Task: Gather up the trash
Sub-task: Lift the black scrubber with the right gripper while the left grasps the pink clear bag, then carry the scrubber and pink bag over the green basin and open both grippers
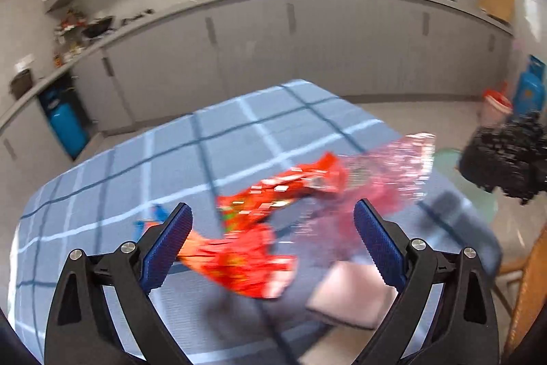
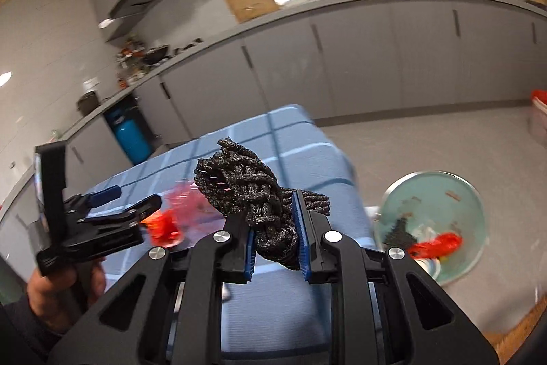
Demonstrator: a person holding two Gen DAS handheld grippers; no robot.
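Trash, red wrapper (image 1: 259, 242): we see it lying crumpled on the blue checked tablecloth (image 1: 143, 159), between the two blue pads of the left gripper (image 1: 271, 221); motion blur hides whether either pad touches it.
Trash, pink film (image 1: 386, 173): blurred, translucent, just beyond the red wrapper toward the table edge.
Left gripper: jaws set wide apart, nothing clamped; we note the wrapper sits in the gap nearer the left pad.
Right gripper (image 2: 275, 228): jaws drawn close together and clamped on a black knotted bundle (image 2: 246, 183), which sticks up above the fingertips.
Black bundle, position: held in the air over the near edge of the table.
Bin (image 2: 434, 221): pale green, round, on the floor right of the table; we see red and dark scraps inside.
Beige cloth (image 1: 348, 293): flat on the tablecloth, near the left gripper's right finger.
Person's hand (image 2: 65, 293): wrapped round the left gripper's handle in the right wrist view.
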